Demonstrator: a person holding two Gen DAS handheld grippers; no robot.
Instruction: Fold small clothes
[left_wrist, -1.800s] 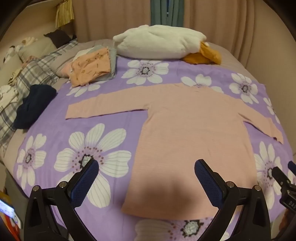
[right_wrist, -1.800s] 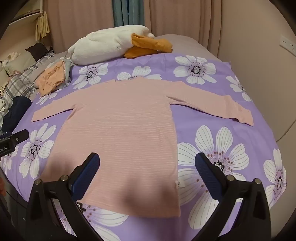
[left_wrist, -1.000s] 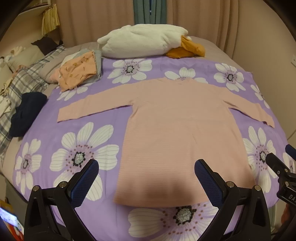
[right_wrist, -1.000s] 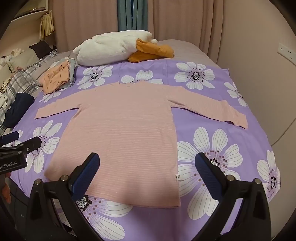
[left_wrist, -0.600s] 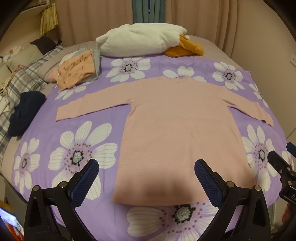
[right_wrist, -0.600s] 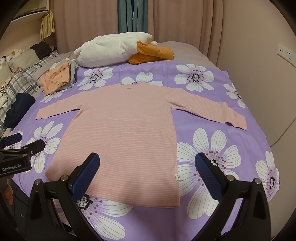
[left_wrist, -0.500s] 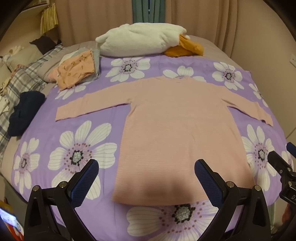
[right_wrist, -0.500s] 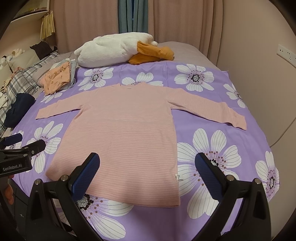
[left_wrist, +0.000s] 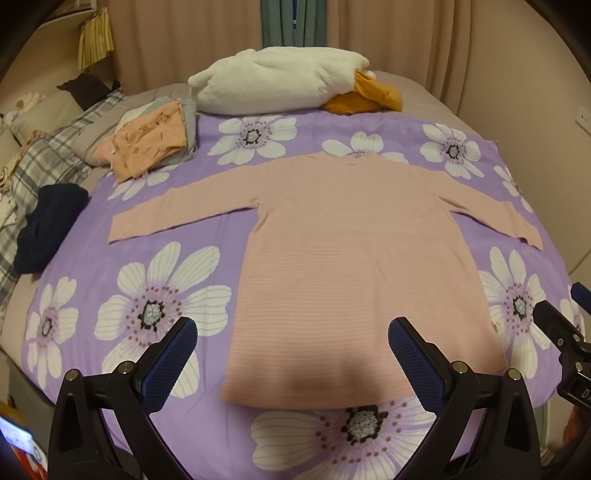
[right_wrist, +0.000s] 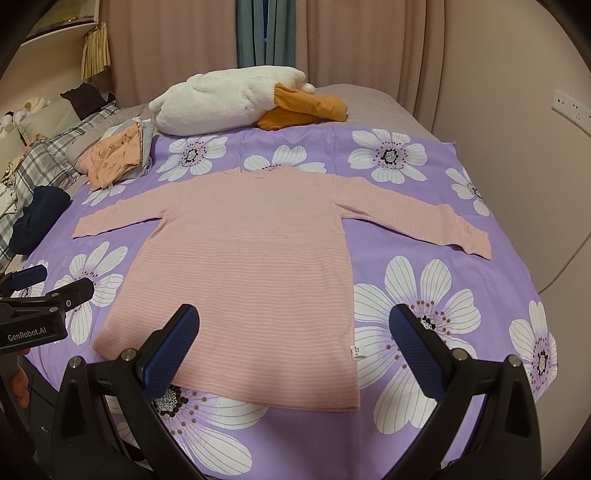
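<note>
Garment: pink striped long-sleeved top (left_wrist: 354, 266), lying flat and face-down or face-up (cannot tell) at the centre of the bed, neckline toward 12 o'clock, hem toward 6 o'clock, both sleeves spread out to 9 and 3 o'clock.
Care tag: small white tag (right_wrist: 356, 352) at the hem's 5 o'clock corner in the right wrist view.
Surface: purple flowered sheet (left_wrist: 166, 280) over the bed; the top lies wholly on it.
Left tool (left_wrist: 291, 354): fingers spread wide, pinching nothing, hovering over the hem near its 7 o'clock corner.
Right tool (right_wrist: 293, 349): fingers spread wide, empty, hovering over the hem toward its 5 o'clock corner.
Folded stack: orange printed clothes on grey ones (left_wrist: 151, 144), at 10 o'clock, well apart from the top.
Other items: white plush pillow (left_wrist: 280, 85) and orange cloth (left_wrist: 369, 98) at 12 o'clock; dark navy garment (left_wrist: 48, 225) at 9 o'clock.
Step in hand (judged): no fold begun; first grasp pending.
Method advised: pinch one sleeve cuff and the same-side hem corner together, take only the garment and not the sheet, carry the edge across the body in one level sweep so the crease runs straight from shoulder to hem.
Risk (judged): thin knit may drag and wrinkle if lifted unevenly.
</note>
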